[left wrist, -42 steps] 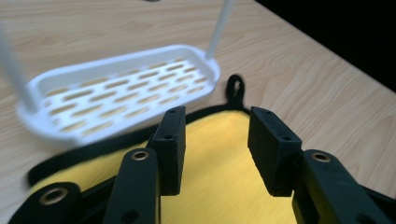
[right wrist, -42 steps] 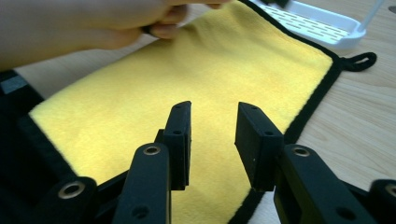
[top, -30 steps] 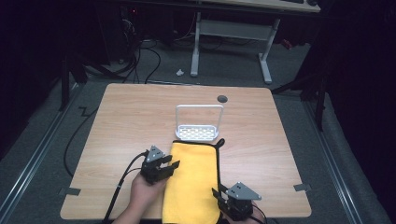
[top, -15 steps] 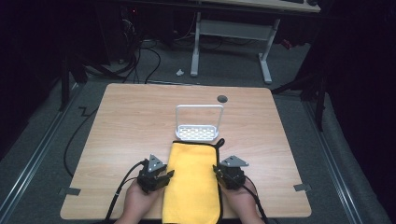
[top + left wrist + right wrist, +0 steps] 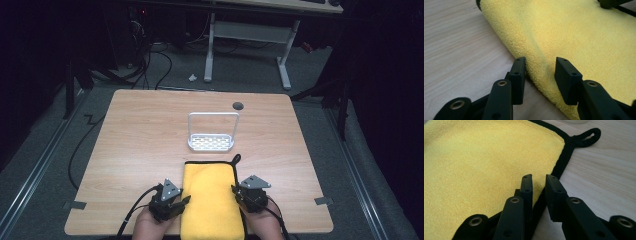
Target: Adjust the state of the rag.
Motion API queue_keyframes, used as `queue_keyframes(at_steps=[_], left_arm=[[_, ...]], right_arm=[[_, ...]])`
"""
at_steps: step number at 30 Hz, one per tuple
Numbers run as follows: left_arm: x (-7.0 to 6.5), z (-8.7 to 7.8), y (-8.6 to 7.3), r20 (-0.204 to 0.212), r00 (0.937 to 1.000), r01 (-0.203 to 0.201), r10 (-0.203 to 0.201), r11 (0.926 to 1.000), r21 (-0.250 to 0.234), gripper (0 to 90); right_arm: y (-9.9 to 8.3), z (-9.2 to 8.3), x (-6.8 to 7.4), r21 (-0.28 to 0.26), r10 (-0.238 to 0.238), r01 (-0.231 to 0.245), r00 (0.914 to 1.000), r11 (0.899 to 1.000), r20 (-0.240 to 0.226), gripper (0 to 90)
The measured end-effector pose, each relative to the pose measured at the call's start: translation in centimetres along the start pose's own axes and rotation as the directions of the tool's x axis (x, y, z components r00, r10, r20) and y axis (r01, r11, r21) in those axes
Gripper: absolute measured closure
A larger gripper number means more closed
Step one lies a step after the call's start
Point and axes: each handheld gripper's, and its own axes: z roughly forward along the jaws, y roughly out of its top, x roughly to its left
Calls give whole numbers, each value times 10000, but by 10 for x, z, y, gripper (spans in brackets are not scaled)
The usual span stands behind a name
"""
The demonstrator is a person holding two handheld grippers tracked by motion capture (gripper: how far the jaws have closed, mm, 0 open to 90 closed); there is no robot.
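Towel (image 5: pixel 210 202), yellow w/ black trim, is lying flat on the tabletop (image 5: pixel 140 135) near the front. Left gripper (image 5: pixel 540 68) is straddling its folded edge, jaws half wide, not pinching. Right gripper (image 5: pixel 539 186), narrow after closing, is straddling the trim. Next: squeeze both, then lift together.

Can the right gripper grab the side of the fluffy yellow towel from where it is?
Probably yes. The right gripper sits right at the black-trimmed edge of the fluffy yellow towel, its jaws straddling the trim with a narrow gap between them. Nothing lies in the way on the wooden table.
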Motion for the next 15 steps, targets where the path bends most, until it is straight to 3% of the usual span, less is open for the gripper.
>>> queue_keyframes(at_steps=[6,8,10,15], left_arm=[[-17,-8,-7,-13,9994,-357,357,9993,99,605],[-17,-8,-6,55,9996,-267,266,9995,148,599],[-11,-6,-3,212,9998,19,-22,9999,148,566],[14,-3,15,290,9957,893,-882,9952,-404,520]], right_arm=[[-15,-17,4,22,-35,35,9997,10000,-250,768],[-18,-20,5,-66,-80,78,9996,9999,-275,741],[-19,-21,4,-184,40,-46,9995,9998,-304,730],[-17,-25,-4,-602,451,-467,9986,9971,-276,720]])
